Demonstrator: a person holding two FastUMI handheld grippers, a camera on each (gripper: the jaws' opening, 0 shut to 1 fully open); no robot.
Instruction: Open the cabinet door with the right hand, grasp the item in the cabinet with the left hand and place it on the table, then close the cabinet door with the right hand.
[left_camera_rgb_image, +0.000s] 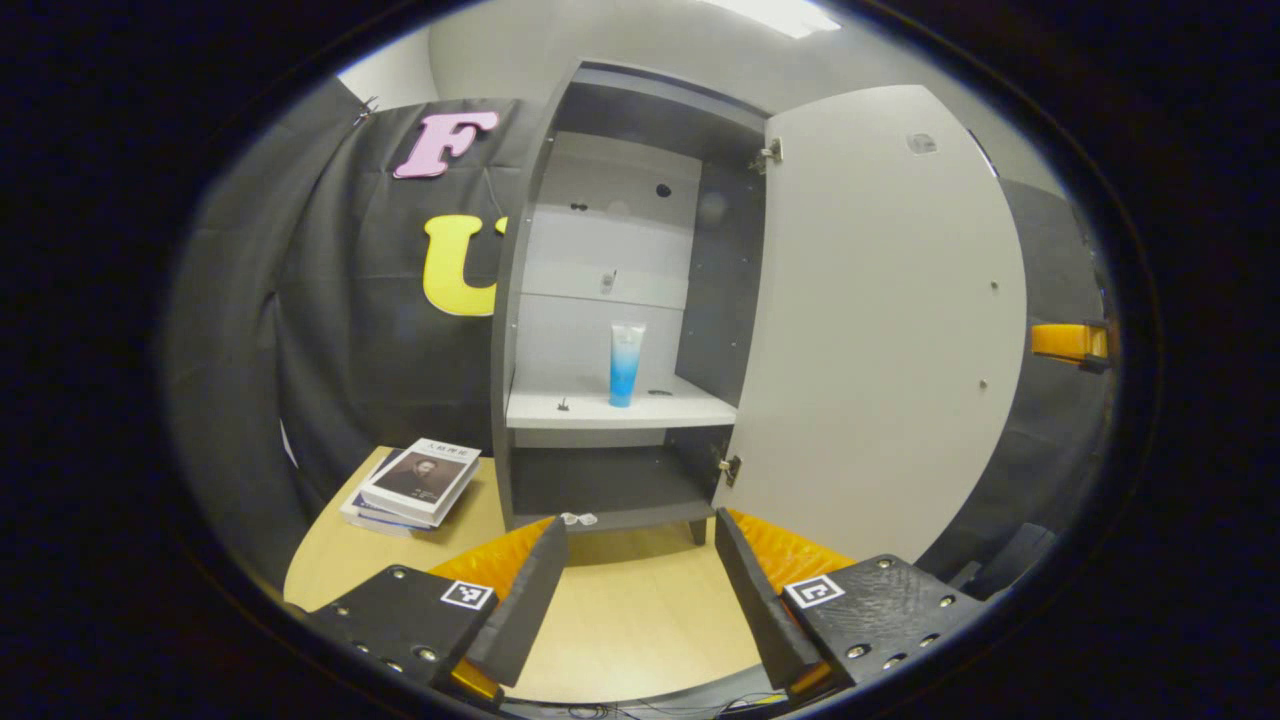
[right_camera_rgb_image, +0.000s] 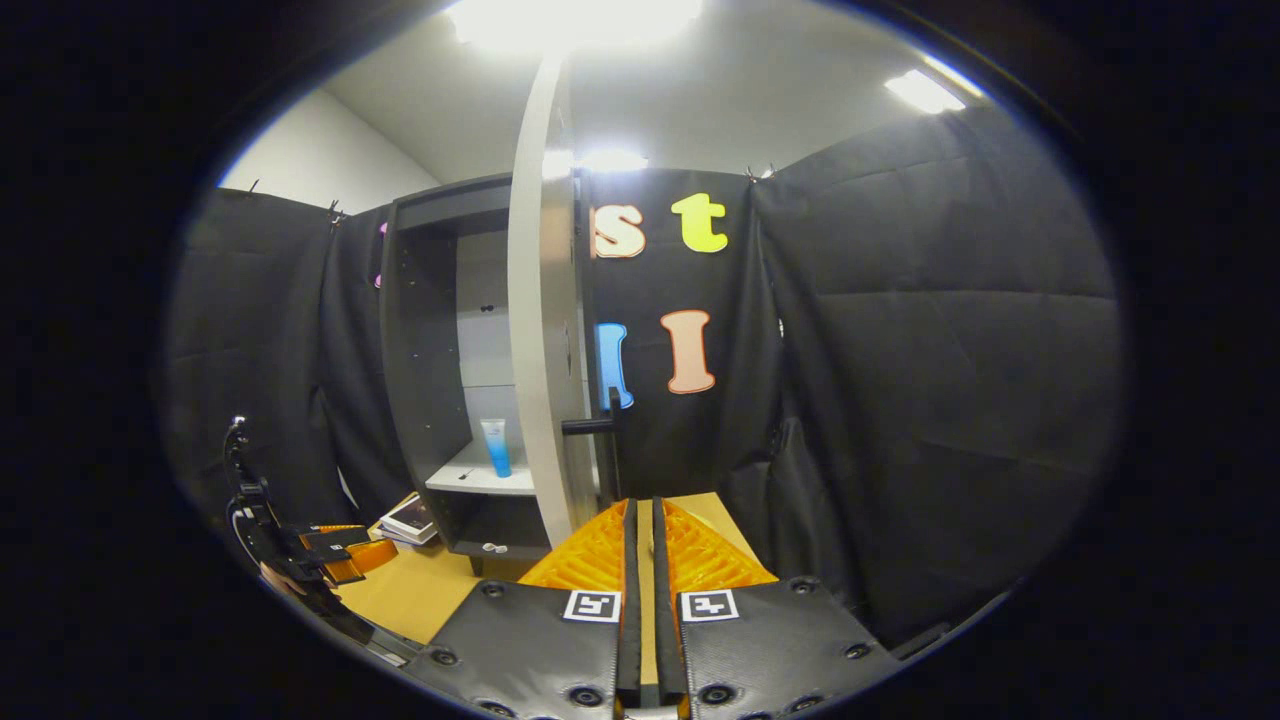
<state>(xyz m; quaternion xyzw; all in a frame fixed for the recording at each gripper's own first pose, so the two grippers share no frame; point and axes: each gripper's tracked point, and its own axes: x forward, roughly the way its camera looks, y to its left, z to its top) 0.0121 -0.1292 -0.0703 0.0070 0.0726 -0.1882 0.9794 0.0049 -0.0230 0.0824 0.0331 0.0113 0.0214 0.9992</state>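
Note:
The grey cabinet stands on the table with its pale door swung wide to the right. A blue tube stands upright on the white shelf inside. My left gripper is open, low over the table in front of the cabinet, well short of the tube. In the right gripper view I see the door edge-on, its dark handle, and the tube past it. My right gripper is shut on nothing, just below and short of the handle.
A stack of books lies on the wooden table left of the cabinet. Black cloth walls close the booth in. The right gripper peeks out behind the door's far edge. The left gripper shows low at left.

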